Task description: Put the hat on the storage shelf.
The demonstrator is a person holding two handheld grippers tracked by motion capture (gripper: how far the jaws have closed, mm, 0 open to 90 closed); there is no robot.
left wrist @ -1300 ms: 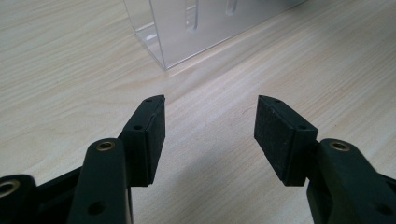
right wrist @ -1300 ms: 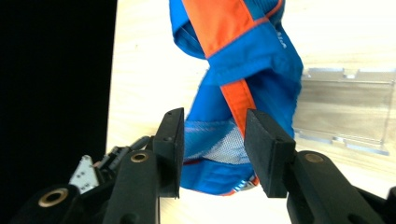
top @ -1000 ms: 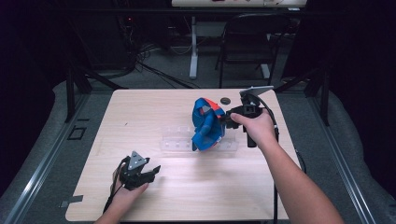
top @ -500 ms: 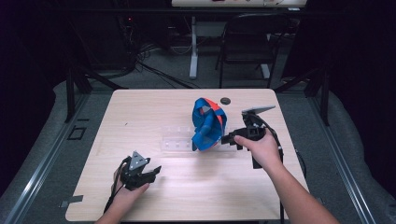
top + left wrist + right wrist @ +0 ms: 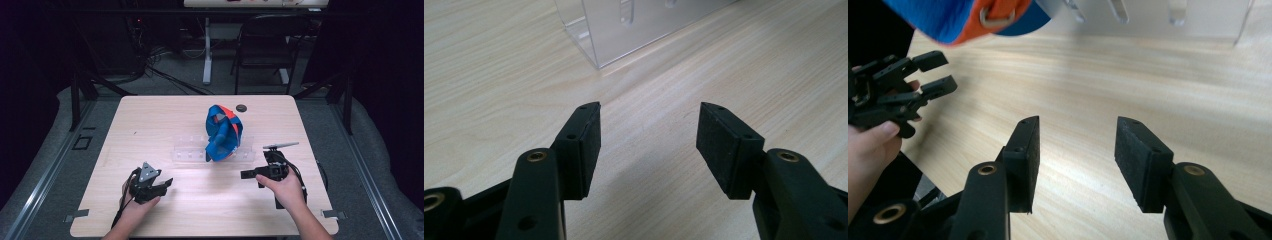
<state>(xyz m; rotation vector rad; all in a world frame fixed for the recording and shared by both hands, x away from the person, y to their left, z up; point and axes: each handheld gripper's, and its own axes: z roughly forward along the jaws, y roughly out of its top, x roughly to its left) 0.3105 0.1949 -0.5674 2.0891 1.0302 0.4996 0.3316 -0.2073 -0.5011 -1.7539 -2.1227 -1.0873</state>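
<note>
Dark floor, cables and a folding chair (image 5: 262, 47) lie beyond a pale wooden table (image 5: 150, 125); near its middle lies a clear plastic rack (image 5: 192, 150), and a blue-and-orange fabric item (image 5: 223, 132) sits on the rack's right part — a small dark disc (image 5: 241, 107) rests apart toward the far edge. At the near left, the left gripper (image 5: 167, 183) sits low over the wood, jaws spread wide with nothing between them; the rack's corner shows ahead in its own view. At the near right, the right gripper (image 5: 244, 175) points left — jaws wide, nothing held; its view catches the left gripper and the fabric's metal ring (image 5: 996, 19).
</note>
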